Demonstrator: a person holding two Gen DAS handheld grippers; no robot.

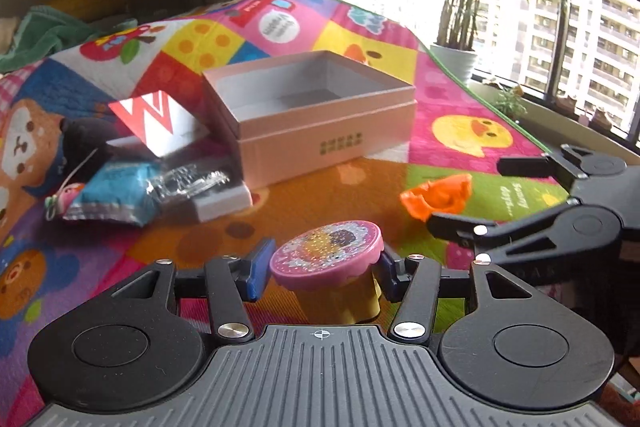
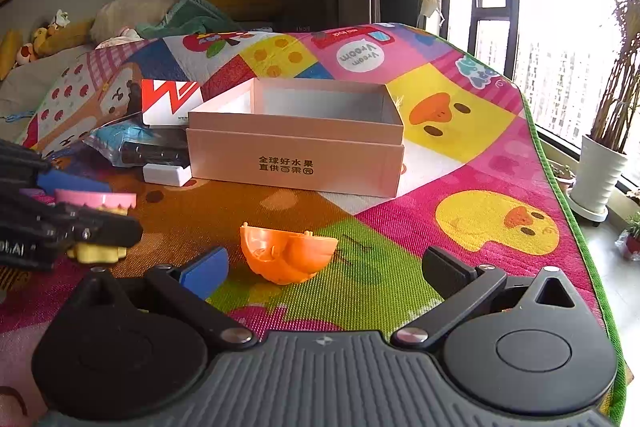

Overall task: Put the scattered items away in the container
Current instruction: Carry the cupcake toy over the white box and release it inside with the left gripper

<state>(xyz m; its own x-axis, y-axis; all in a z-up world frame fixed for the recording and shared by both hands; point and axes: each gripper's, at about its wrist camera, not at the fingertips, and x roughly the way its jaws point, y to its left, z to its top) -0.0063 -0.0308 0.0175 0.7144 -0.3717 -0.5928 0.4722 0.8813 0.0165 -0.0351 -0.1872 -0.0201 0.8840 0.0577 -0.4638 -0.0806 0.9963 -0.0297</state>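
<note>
My left gripper (image 1: 325, 273) is shut on a cupcake-shaped toy (image 1: 326, 253) with a glittery pink lid and a yellow base; its blue pads press both sides of the toy. The same toy (image 2: 96, 199) shows at the left edge of the right wrist view. A pink open-topped box (image 1: 328, 147) (image 2: 296, 183) stands behind on the mat, with nothing visible inside. My right gripper (image 2: 324, 269) (image 1: 480, 195) is open, and an orange plastic half-shell (image 2: 286, 253) (image 1: 438, 195) lies on the mat just ahead, between its fingers.
Left of the box is a pile: a red-and-white carton (image 1: 156, 119), a blue foil packet (image 1: 116, 195), a clear wrapper (image 1: 184, 181), a white block (image 1: 224, 205), a black plush (image 1: 88, 143). The colourful mat (image 2: 480, 167) ends at a green edge on the right; beyond it stands a potted plant (image 2: 600, 167).
</note>
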